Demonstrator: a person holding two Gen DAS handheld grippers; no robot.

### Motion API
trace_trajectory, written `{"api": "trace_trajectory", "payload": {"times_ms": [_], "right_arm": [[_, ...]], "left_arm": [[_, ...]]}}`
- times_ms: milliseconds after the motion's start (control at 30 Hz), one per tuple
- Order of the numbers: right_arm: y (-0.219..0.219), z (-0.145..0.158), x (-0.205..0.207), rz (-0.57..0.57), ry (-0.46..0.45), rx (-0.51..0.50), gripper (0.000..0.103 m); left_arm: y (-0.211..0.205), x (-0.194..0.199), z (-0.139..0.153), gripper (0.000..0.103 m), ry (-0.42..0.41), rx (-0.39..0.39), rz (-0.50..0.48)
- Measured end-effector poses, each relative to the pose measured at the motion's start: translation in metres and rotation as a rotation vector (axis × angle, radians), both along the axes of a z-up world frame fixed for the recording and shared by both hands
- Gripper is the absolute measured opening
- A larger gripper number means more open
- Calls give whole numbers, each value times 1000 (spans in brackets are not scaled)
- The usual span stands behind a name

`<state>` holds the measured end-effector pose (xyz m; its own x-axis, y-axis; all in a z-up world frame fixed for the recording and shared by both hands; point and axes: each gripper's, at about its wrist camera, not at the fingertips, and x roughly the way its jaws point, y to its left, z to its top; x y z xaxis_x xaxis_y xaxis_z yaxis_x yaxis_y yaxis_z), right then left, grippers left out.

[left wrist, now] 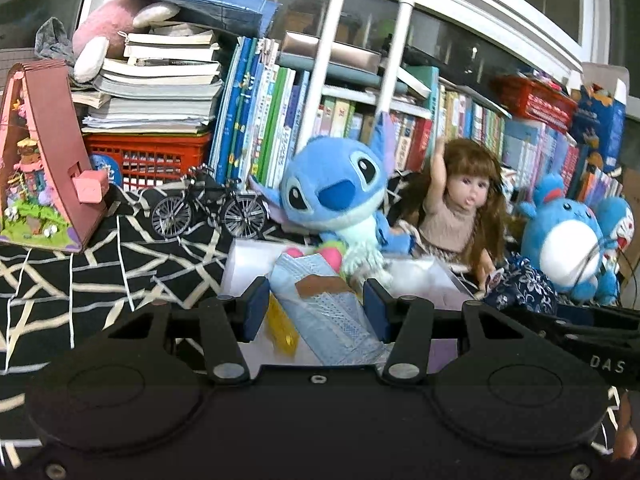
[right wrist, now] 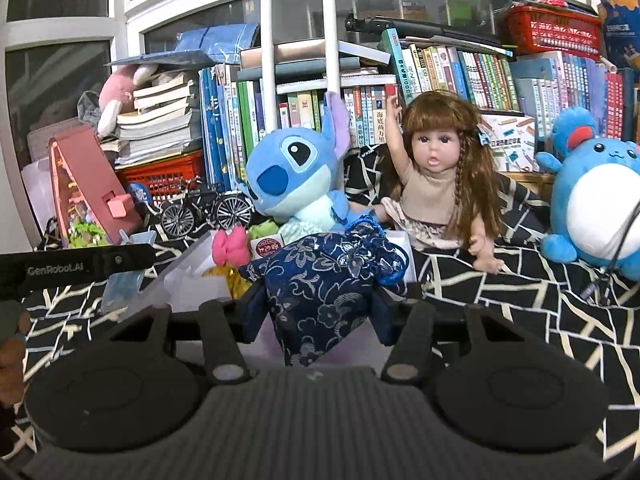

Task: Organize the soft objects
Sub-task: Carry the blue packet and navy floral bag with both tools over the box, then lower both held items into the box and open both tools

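Left gripper: jaws clamped on a pale blue packet, one pad on each side of it. The packet sticks up and forward from between the jaws, over a white box. A yellow item lies just left of the packet, low between the jaws; what it is cannot be told.

Right gripper: jaws clamped on a dark blue flowered pouch with a blue drawstring. The pouch bulges above and ahead of the jaws and hangs below them. It is held over the same white box; a pink bow sits in the box, ahead and left of the jaws.

Beyond both pairs of jaws, on the black-and-white patterned cloth: a blue plush toy, with a long-haired doll just to its right. A round blue plush sits far right. A small model bicycle stands to the left, before rows of books.
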<state>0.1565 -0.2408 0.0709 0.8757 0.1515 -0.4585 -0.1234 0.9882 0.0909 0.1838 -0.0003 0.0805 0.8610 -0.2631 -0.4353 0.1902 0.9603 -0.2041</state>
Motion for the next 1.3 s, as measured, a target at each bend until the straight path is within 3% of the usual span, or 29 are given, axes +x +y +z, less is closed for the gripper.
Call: {"api": "trace_trajectory", "payload": {"times_ms": [367,767,1300], "right_arm": [[26,-5,58,66,64,-31,57],[44,-28,91,73,143,-53,57],[54,-47,101,93,201,-50,57]], "left_arm": [[6,56,-16,49,58,-19,60],[-2,67,-40,49,66,42,53],[-4,66,-56,50,68,33,56]]}}
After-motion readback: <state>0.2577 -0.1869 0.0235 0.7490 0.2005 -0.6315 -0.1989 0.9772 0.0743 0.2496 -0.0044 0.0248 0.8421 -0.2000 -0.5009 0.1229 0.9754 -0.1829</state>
